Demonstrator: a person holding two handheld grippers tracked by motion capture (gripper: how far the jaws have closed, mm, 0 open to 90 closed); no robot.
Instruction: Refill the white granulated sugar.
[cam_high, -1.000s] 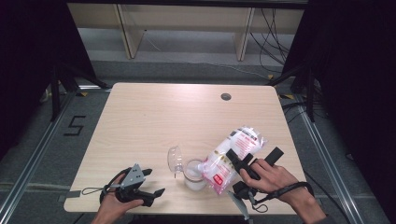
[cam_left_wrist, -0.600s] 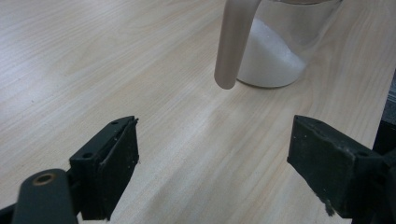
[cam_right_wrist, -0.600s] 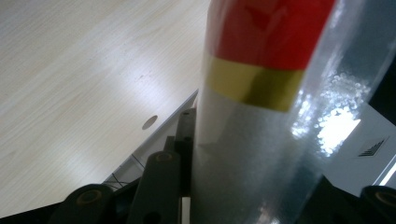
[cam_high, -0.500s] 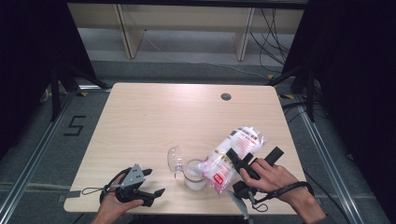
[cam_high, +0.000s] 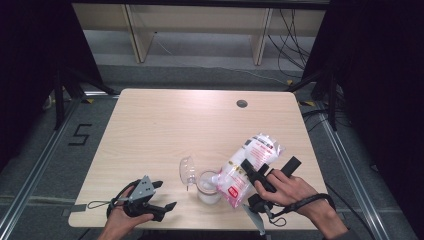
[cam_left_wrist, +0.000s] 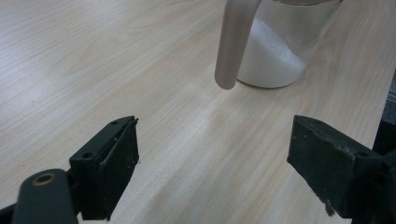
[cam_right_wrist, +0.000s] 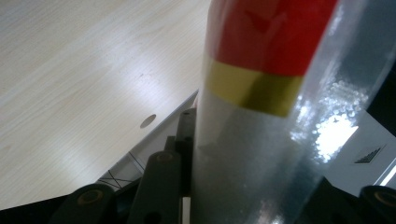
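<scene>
Plastic bag (cam_high: 247, 167) tilted in right tongs (cam_high: 255, 172), over jar (cam_high: 207, 186)

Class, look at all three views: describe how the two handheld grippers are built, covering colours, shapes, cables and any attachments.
Both are black. The left gripper carries a grey three-cornered plate and trails a black cable. Its fingers are blocky with flat pads. The right gripper also trails a black cable.

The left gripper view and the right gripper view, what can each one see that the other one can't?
The left gripper view alone has the clear pitcher with white powder at its bottom and its handle, beyond the open left gripper. The right gripper view alone has the plastic bag with its red and gold bands, squeezed in the right gripper, and a small round hole in the tabletop. Both share the light wooden table.
</scene>
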